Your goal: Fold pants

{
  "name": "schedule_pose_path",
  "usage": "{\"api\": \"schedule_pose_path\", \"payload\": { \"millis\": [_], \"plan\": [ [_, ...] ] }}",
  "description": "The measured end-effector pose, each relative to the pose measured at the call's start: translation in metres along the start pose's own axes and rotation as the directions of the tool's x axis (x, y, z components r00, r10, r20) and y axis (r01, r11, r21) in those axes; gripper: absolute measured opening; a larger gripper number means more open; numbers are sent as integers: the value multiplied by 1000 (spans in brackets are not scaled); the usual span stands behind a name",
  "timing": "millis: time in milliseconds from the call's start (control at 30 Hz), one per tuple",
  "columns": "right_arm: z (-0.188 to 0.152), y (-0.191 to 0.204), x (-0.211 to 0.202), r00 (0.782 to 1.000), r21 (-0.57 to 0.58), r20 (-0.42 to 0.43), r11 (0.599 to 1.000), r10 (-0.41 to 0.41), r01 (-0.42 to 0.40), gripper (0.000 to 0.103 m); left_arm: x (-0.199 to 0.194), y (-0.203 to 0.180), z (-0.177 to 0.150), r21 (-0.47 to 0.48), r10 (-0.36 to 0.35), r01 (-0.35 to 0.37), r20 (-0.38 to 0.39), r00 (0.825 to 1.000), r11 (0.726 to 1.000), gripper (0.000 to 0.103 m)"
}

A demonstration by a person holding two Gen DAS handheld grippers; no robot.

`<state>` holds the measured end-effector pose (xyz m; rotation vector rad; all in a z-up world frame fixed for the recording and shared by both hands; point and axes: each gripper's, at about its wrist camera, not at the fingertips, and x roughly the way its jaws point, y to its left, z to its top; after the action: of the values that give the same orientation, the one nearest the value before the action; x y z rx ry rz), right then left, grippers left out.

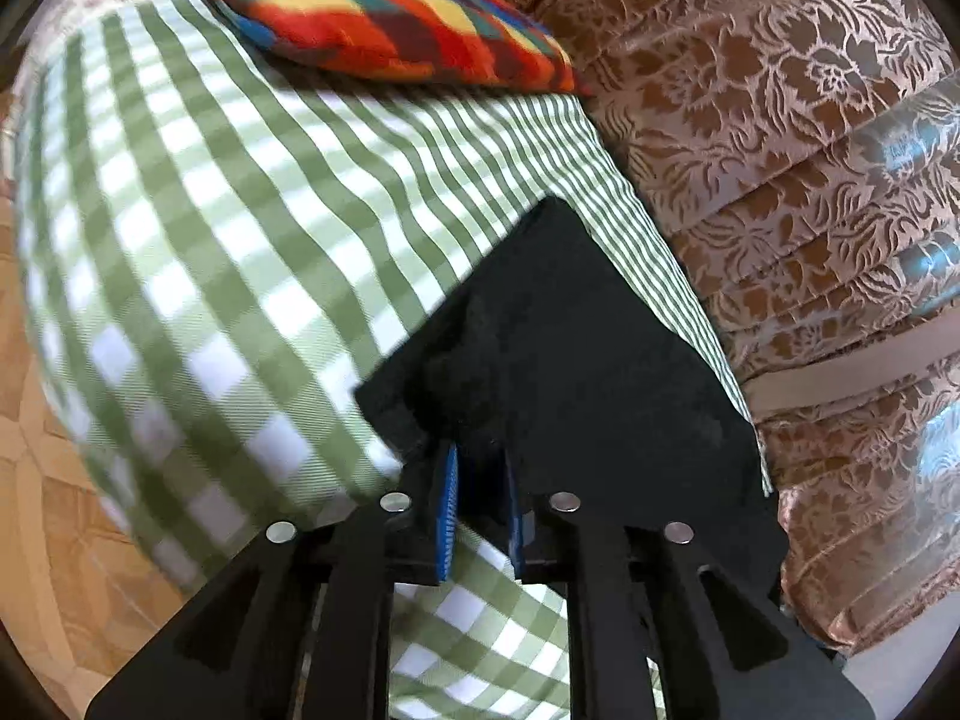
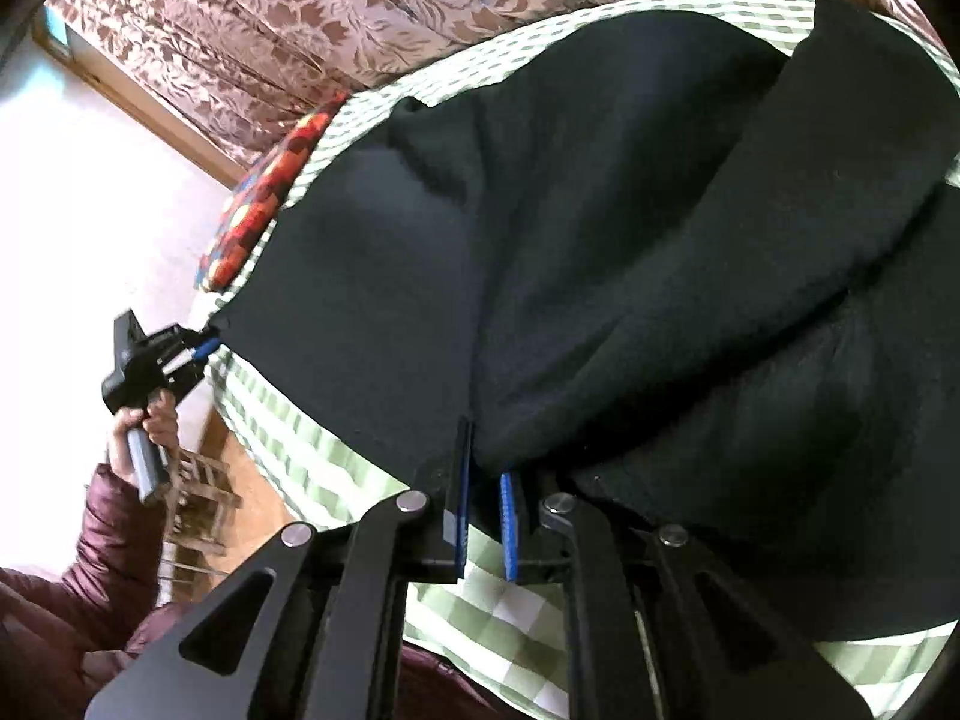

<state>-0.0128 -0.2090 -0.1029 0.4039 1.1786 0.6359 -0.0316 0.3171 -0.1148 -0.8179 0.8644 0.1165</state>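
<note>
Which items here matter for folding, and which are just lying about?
In play:
black pants
left gripper, clamped on the pants' edge
right gripper, clamped on the pants too

Lying about:
colourful pillow
checked bedsheet
floral curtain

Both wrist views look close along their jaws, sharing black pants (image 1: pixel 558 348) on checked cloth (image 1: pixel 198 252).

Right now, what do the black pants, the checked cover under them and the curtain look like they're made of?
Black pants: soft matte knit, maybe fleece; slightly fuzzy surface, rounded folds, no shine.
Checked cover: woven cotton-like cloth; green and white gingham with a fine diagonal weave showing, matte.
Curtain: satin-like jacquard, probably synthetic; raised floral pattern, and the pleats catch glossy highlights.
</note>
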Motion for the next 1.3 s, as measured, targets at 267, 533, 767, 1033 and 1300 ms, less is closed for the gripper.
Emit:
{"api": "schedule_pose_path", "payload": {
  "millis": [267,533,767,1033,1300],
  "plan": [
    [13,-36,-70,992,76,124,997,-29,19,51,-39,-52,-11,187,140,-180,206,969,966,19],
    [97,-151,-126,901,397,285,896,-327,200,42,11,-159,-79,519,-90,97,-40,995,849,35],
    [210,-159,-78,888,371,206,873,-411,318,80,53,-236,-151,640,-203,389,-346,916,663,35],
    [246,-182,4,745,252,-68,711,-663,656,42,75,-266,-186,652,-203,487,-463,863,581,35],
    [188,-170,-104,825,358,203,824,-528,439,8,67,-301,-220,708,-210,558,-523,826,432,50]
  ]
}}
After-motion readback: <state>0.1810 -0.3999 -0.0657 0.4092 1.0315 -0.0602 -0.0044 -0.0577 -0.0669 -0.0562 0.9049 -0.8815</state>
